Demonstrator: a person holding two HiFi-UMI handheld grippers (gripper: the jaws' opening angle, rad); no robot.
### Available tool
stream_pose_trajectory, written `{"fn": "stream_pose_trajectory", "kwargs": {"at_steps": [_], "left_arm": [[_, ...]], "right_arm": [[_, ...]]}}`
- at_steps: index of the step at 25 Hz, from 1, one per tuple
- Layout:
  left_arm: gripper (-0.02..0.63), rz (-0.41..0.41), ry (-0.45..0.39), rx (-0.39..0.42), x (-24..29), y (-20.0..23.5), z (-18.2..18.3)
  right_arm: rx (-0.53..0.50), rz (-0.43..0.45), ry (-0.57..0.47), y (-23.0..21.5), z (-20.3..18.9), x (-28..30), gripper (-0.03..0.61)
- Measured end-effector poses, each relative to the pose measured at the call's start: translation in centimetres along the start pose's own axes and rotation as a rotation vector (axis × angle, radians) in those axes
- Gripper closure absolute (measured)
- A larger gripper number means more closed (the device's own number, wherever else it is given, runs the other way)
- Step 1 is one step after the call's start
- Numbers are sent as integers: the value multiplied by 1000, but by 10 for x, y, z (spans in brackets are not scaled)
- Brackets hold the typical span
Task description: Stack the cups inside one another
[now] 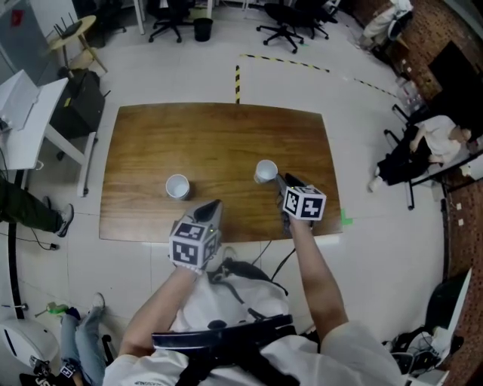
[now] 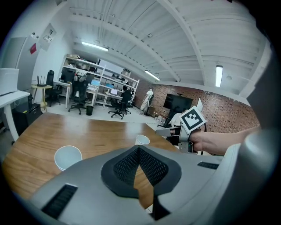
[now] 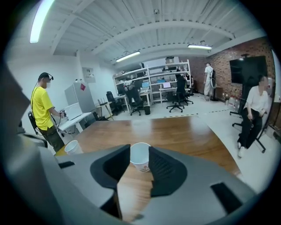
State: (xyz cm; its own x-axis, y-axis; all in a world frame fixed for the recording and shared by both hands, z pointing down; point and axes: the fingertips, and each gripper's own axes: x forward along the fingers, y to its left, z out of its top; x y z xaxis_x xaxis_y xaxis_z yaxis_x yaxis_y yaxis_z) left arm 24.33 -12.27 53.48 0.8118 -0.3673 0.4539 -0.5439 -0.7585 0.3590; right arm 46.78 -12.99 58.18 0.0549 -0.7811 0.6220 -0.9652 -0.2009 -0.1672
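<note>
Two white paper cups stand upright and apart on the wooden table [image 1: 219, 136]. In the head view one cup [image 1: 177, 186] is at the left and the other cup [image 1: 266, 172] is right of the middle. My right gripper [image 1: 280, 181] reaches the right cup from the near side. In the right gripper view that cup [image 3: 140, 157] stands in the mouth of the open right gripper [image 3: 139, 148], with the pads beside it and not pressing. My left gripper [image 1: 214, 208] hovers over the near table edge, near and right of the left cup [image 2: 67, 156]. The left gripper [image 2: 139, 148] is shut and empty.
A white desk [image 1: 23, 113] and a dark bag stand left of the table. Office chairs [image 1: 283, 22] are at the back. A seated person [image 1: 438, 139] is at the right. A person in a yellow shirt [image 3: 43, 112] stands beyond the table's left side.
</note>
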Motion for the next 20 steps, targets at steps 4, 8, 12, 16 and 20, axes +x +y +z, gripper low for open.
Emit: {"fn": "stream_pose_trajectory", "kwargs": {"at_steps": [4,8,12,16,20], "left_arm": [[617,24,6,-14,19,-6,2],[617,52,14,-32,31,-13,3],[617,88,13,-57,37,-8,-1],[617,117,29,-78,42,-3,-7],[617,140,35,-90,45,-1,-7]], "right_arm": [[-19,27,50,-19,-4,23,420],[-47,65,97,-28,-10,44,422],[-76,104,137,-27,-16,68,422],[-84,139,165,-23,-17,84,422],[-89,165,186,-21,-20,93,451]]}}
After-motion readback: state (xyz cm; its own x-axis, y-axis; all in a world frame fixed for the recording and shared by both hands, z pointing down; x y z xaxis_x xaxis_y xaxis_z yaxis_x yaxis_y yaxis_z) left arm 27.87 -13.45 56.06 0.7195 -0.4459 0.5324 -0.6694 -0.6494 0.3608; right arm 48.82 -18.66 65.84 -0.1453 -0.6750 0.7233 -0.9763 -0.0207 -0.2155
